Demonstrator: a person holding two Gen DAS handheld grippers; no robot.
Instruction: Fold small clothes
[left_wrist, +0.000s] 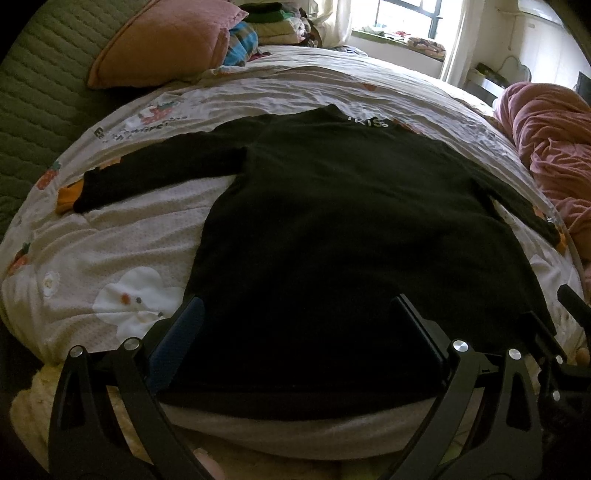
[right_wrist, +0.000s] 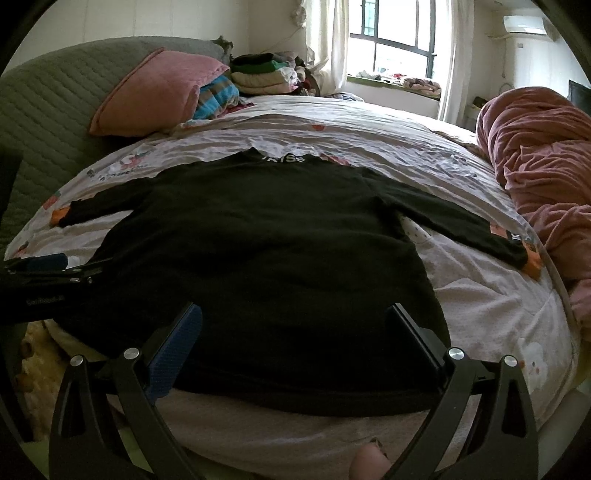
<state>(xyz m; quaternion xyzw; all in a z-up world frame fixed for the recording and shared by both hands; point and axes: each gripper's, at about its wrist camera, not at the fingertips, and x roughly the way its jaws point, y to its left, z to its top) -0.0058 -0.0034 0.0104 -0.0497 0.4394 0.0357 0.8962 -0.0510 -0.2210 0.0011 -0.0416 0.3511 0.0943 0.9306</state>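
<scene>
A small black long-sleeved top (left_wrist: 332, 221) (right_wrist: 258, 240) lies flat on the bed, collar with white letters at the far end, both sleeves spread out to the sides. Its hem runs along the near edge of the mattress. My left gripper (left_wrist: 299, 314) is open over the hem's left half, fingers wide apart with nothing held between them. My right gripper (right_wrist: 295, 317) is open over the hem's right half. The left gripper's blue-padded finger (right_wrist: 48, 264) shows at the left edge of the right wrist view.
The bed sheet (left_wrist: 122, 236) is pale with cartoon prints. A pink pillow (right_wrist: 159, 92) and stacked clothes (right_wrist: 266, 74) sit at the far left. A bunched pink duvet (right_wrist: 539, 158) lies on the right. A green quilted headboard (left_wrist: 40, 85) rises at the left.
</scene>
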